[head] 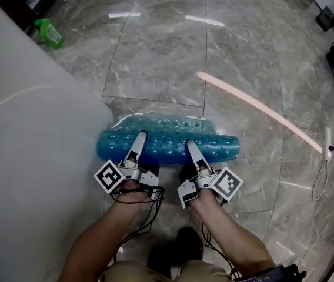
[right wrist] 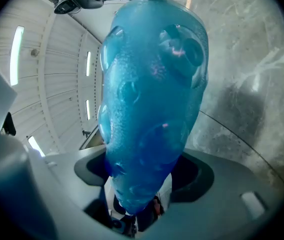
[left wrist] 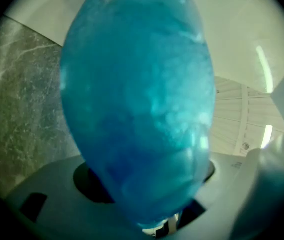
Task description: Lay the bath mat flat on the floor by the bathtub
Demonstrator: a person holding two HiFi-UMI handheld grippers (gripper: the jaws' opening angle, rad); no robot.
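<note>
Where the person's hands meet it, the left gripper (head: pixel 139 140) and right gripper (head: pixel 190 147) each clamp the bunched blue bath mat (head: pixel 220 148). Its long axis runs left to right, low over the marble floor (head: pixel 167 57), with its left end at the white bathtub (head: pixel 32 145).

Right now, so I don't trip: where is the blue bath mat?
Head view centre: the bath mat, rolled up, is held in the jaws of the left gripper and right gripper, just right of the bathtub.

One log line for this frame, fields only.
bath mat: bunched, not flat, at floor by bathtub | left gripper: holds it | right gripper: holds it
</note>
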